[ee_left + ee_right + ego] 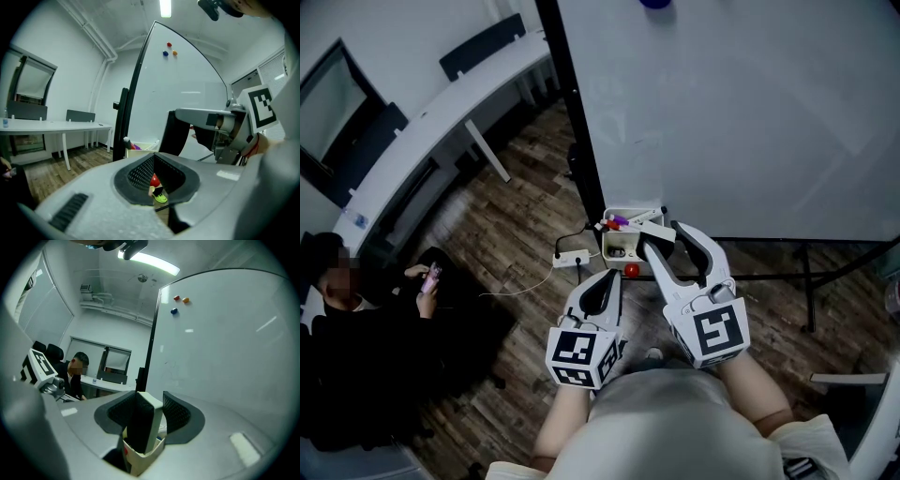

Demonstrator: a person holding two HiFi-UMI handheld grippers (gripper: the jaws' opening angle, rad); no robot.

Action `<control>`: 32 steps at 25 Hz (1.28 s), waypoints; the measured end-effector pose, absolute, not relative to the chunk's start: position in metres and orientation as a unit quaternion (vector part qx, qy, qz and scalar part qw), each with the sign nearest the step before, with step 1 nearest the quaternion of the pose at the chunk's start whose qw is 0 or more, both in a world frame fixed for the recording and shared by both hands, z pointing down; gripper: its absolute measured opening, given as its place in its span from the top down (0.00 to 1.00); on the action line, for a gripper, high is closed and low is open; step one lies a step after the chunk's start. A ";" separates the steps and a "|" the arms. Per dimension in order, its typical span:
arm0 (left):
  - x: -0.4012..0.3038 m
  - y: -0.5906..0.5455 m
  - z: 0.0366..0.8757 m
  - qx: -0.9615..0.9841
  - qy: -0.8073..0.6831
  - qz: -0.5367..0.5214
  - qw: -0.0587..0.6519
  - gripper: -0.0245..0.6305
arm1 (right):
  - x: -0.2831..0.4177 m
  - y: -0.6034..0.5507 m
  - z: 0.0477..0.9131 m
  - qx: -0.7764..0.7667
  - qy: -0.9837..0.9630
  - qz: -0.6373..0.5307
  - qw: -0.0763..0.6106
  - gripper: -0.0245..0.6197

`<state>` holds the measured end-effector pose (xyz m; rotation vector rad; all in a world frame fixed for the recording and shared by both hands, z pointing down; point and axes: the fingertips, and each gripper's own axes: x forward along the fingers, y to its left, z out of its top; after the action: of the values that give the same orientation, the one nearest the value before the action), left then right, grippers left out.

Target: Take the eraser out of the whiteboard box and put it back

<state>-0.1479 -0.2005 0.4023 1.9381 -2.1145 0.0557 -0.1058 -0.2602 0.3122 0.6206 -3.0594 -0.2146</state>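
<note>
Right fingers: My right fingers (176, 415) are squeezing a flat block eraser with black felt on one side and a white back (142, 423). They are standing fairly wide apart because the eraser fills the space between them.
Left fingers: My left fingers (140, 171) are only a little apart and are holding nothing. Through the gap I am seeing just the floor.
Eraser: It is standing up on its end between my right fingers, with its long side going up and down. The black felt is facing one finger and the white back is facing the other.
Box: The small cream open-top box (140, 460) is hanging at the foot of the big whiteboard (722, 112). It is sitting right under the eraser, and the eraser's low end is right at the box's open top.
Which hand is nearer: My right hand is over the box. My left hand is waiting beside it, a bit further back.
Next move, I think: The way back in is straight down, so I am keeping the eraser upright and lined up over the opening.
</note>
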 end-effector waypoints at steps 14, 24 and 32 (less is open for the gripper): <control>-0.135 -0.200 0.397 0.690 -0.712 0.022 0.130 0.96 | -0.078 -0.253 0.309 0.230 -0.971 -0.066 0.003 0.66; -0.132 -0.200 0.394 0.691 -0.712 0.019 0.127 0.96 | -0.075 -0.251 0.306 0.230 -0.971 -0.066 -0.007 0.67; -0.130 -0.203 0.394 0.693 -0.710 0.028 0.123 0.96 | -0.076 -0.253 0.309 0.229 -0.972 -0.060 -0.004 0.67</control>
<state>-0.1303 -0.2027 0.3942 2.0216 -2.0706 0.0806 -0.0761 -0.2528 0.3088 0.7198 -3.0597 -0.1876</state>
